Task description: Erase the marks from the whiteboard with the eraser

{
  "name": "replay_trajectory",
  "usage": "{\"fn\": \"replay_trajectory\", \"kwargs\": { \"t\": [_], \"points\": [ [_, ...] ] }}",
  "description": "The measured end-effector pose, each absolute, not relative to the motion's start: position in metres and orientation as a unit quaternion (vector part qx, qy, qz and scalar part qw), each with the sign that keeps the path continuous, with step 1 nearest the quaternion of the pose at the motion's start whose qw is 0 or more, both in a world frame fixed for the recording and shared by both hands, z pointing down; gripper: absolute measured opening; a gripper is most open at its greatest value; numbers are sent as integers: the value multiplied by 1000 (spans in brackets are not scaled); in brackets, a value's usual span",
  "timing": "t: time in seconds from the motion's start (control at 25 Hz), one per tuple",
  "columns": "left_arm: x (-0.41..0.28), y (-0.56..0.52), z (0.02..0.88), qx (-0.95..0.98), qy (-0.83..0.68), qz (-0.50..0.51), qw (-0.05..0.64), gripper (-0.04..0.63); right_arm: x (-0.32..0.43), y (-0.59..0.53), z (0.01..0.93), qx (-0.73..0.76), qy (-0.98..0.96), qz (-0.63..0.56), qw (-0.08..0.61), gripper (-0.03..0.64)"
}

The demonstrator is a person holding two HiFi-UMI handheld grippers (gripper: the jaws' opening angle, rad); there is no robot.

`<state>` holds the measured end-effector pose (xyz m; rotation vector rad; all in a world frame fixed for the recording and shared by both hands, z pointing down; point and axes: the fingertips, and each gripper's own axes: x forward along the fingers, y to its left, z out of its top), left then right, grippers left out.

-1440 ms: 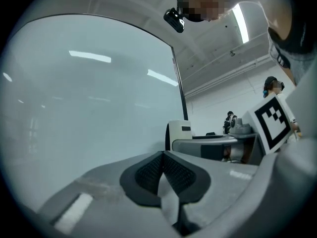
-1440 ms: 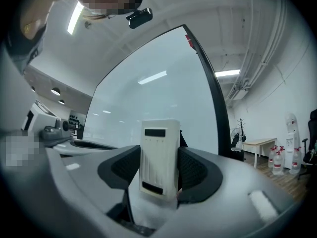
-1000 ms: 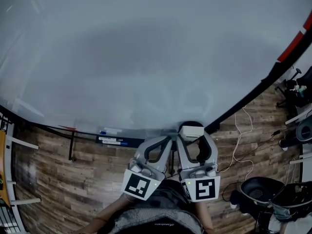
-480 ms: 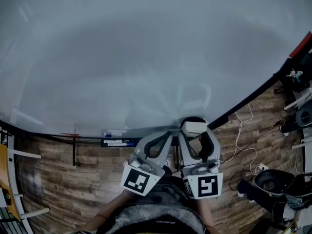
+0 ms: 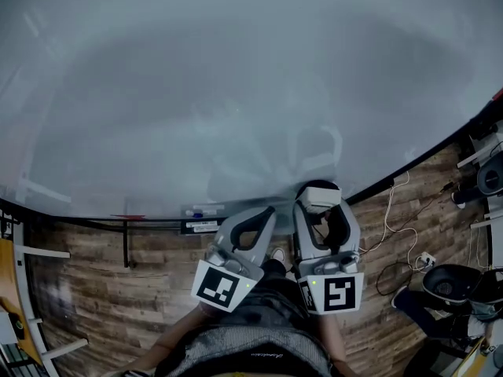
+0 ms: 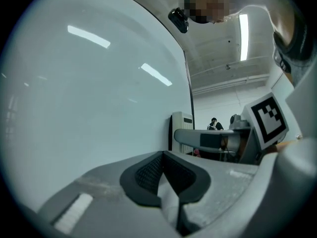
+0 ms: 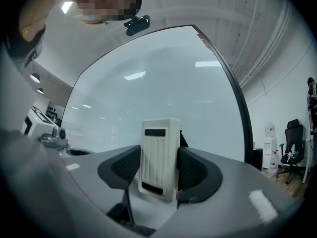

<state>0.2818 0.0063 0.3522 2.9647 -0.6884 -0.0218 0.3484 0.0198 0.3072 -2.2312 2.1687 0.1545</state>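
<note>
Right gripper view: right hand-held gripper (image 7: 159, 175) clamped on eraser (image 7: 159, 150), ribbed back toward camera, so wiping face likely meets whiteboard (image 7: 163, 78). Left hand-held gripper (image 6: 164, 177): jaws together, empty, parked alongside.

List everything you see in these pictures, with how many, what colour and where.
whiteboard: one, pale grey-white, fills the upper head view; no marks that I can make out
eraser: one, off-white, upright between the right gripper's jaws
markers: at least two, pale barrels, on the ledge under the whiteboard
cable: at least one, white, loose on the floor at right
floor: brown wood planks, below the whiteboard
office chair: one, black, far right of the right gripper view
left gripper: one, grey, jaws together, nothing between them
right gripper: one, grey, shut on the eraser
</note>
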Motion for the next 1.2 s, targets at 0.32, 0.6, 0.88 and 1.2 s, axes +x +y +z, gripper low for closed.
{"fn": "replay_trajectory", "kwargs": {
  "t": [0.32, 0.6, 0.88, 1.2],
  "points": [
    [249, -3, 355, 973, -225, -10, 52, 3, 302, 5, 303, -703, 709, 57, 14, 241],
    [240, -6, 348, 970, -238, -11, 50, 3, 295, 5, 297, -699, 712, 62, 20, 241],
    [238, -6, 344, 968, -248, -1, 46, 3, 292, 4, 289, -689, 721, 62, 29, 241],
    [224, -8, 358, 967, -253, 13, 37, 3, 283, -1, 294, -686, 723, 64, 54, 241]
  ]
}}
